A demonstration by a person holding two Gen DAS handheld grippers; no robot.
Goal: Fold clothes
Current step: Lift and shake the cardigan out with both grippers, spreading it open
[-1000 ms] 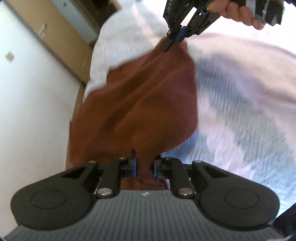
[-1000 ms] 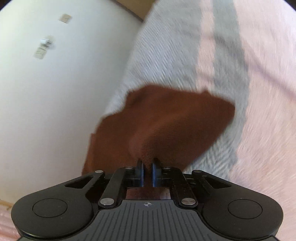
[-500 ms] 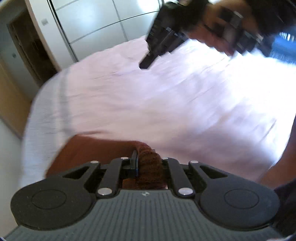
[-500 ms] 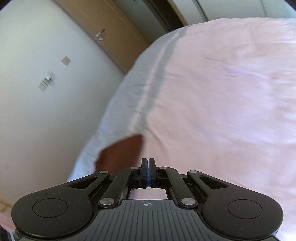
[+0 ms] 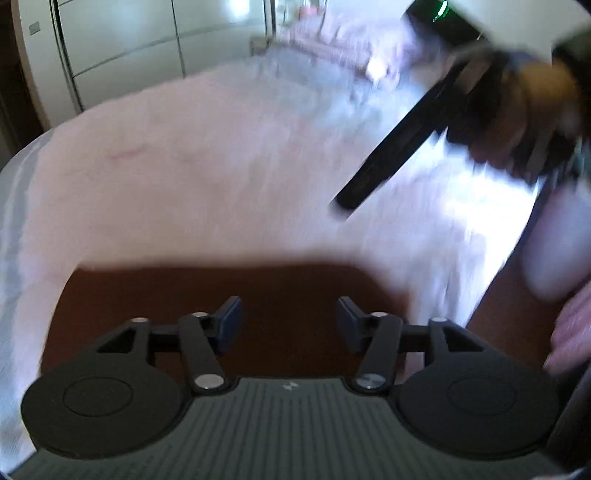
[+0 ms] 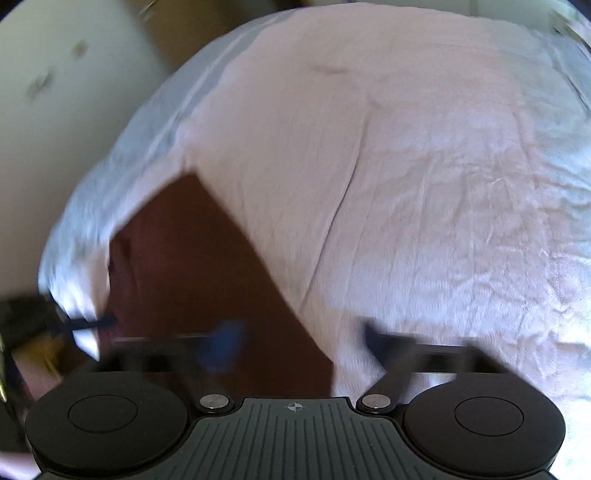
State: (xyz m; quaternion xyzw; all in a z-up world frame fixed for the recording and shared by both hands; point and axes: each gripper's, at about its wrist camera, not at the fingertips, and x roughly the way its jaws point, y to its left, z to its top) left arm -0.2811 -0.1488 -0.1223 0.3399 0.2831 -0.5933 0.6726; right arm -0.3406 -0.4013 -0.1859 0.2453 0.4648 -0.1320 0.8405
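Wide pink bedspread (image 6: 424,184) open ahead, brown cloth (image 5: 288,291) flat below — wardrobe doors (image 5: 129,48) bounding the far edge

Home bedroom: pink-sheeted bed (image 6: 406,184), white wardrobe doors (image 5: 129,40), wooden door (image 6: 207,33)

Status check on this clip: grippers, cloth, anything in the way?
Left gripper and right gripper both opening, nothing between the pads. Brown cloth lies flat on the bed, released. Nothing in the way.
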